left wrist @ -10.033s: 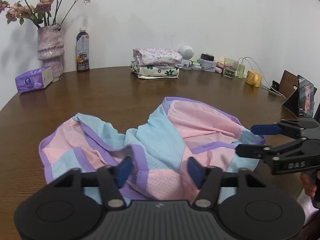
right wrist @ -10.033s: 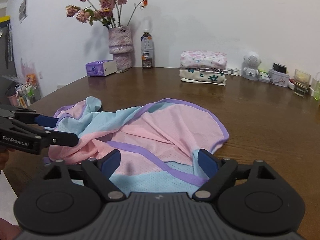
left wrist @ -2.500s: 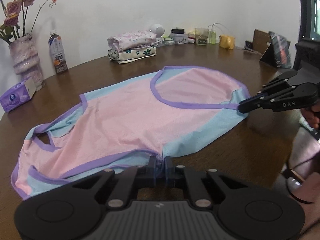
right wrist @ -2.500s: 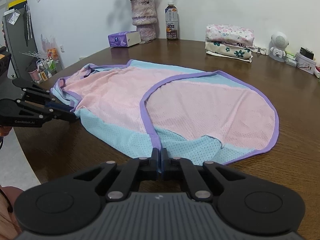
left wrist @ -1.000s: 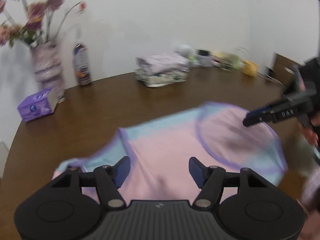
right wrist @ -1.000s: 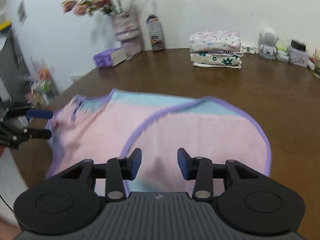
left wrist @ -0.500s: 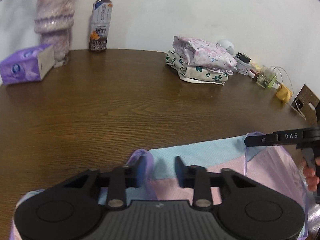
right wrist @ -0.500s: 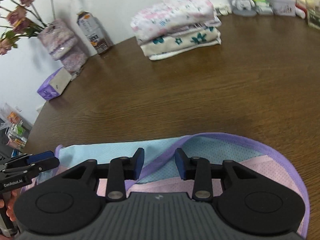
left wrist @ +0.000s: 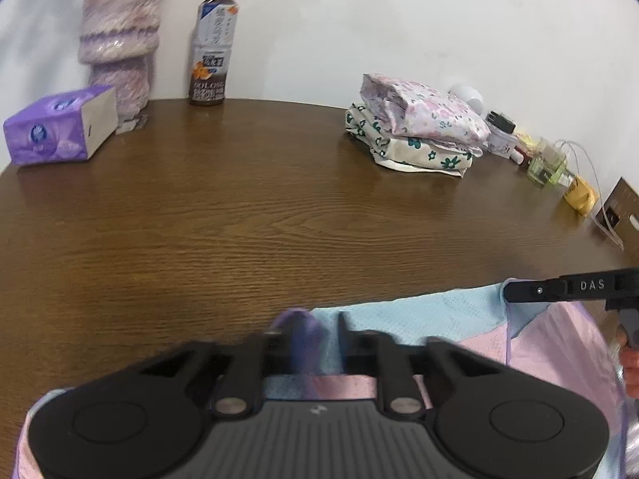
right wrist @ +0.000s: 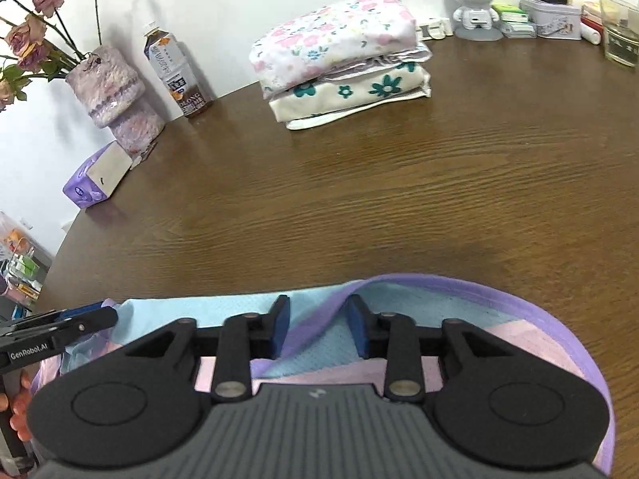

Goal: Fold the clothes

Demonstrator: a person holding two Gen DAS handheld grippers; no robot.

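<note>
A pink, light-blue and purple-trimmed mesh garment (left wrist: pixel 439 315) lies on the near part of the brown table (left wrist: pixel 279 207); it also shows in the right wrist view (right wrist: pixel 459 303). My left gripper (left wrist: pixel 309 333) is open, its fingers straddling a raised purple fold at the garment's far edge. My right gripper (right wrist: pixel 317 325) is open, its blue pads either side of the purple trim at the garment's far edge. The right gripper's fingers (left wrist: pixel 559 289) show at the right of the left wrist view. The left gripper's fingers (right wrist: pixel 72 325) show at the left of the right wrist view.
A stack of folded floral clothes (left wrist: pixel 419 135) sits at the back, also in the right wrist view (right wrist: pixel 339 60). A tea bottle (left wrist: pixel 211 40), a fuzzy vase (left wrist: pixel 120 40) and a purple tissue box (left wrist: pixel 60 123) stand back left. Small items and cables (left wrist: pixel 551 163) crowd the back right.
Both grippers have let go of the garment's near edge, moved forward over it to its far edge and lowered. Their jaws stay open and have narrowed around the purple trim.
</note>
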